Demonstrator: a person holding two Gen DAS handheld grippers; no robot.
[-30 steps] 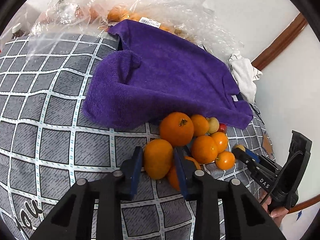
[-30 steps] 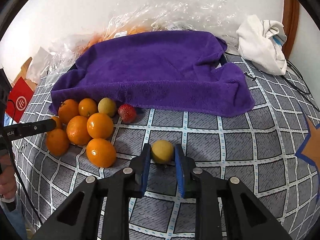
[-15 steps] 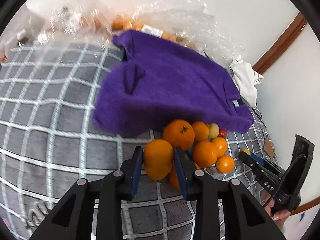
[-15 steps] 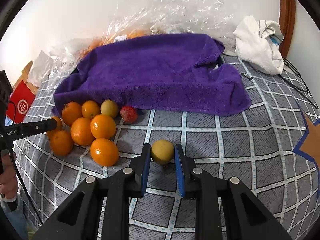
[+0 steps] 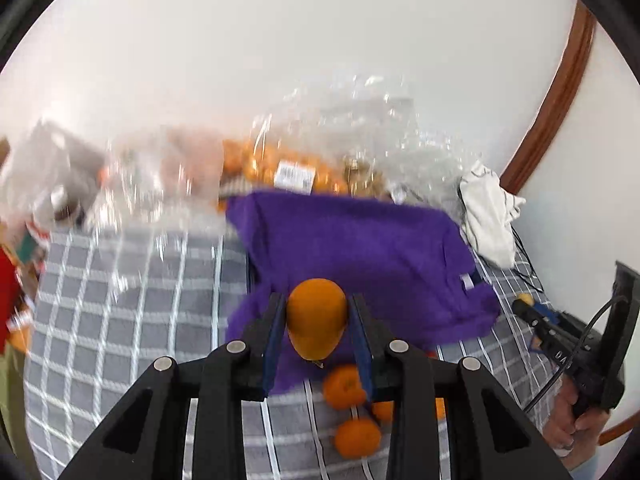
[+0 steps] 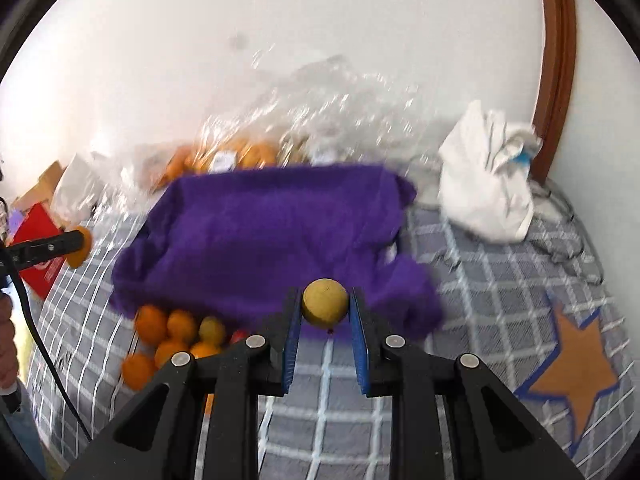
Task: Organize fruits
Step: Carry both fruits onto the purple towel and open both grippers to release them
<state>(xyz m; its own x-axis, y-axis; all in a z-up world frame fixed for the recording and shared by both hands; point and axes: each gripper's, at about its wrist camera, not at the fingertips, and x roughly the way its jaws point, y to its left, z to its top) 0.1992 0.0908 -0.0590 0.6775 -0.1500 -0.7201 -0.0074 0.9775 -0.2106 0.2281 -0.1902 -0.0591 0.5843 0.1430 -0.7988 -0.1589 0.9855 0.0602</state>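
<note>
Purple towel (image 6: 276, 232) lies ahead; left gripper (image 5: 317, 322) pinches an orange (image 5: 317, 318), right gripper (image 6: 325, 306) pinches a yellow fruit (image 6: 325, 301). Round skins could slip free above it.

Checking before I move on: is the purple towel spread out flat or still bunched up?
Bunched up. The purple towel lies rumpled over a raised bulk, with its front corner folded into a lump.

Only the letters "DA" on the right gripper's (image 5: 532, 314) black body, rest blurred.
</note>
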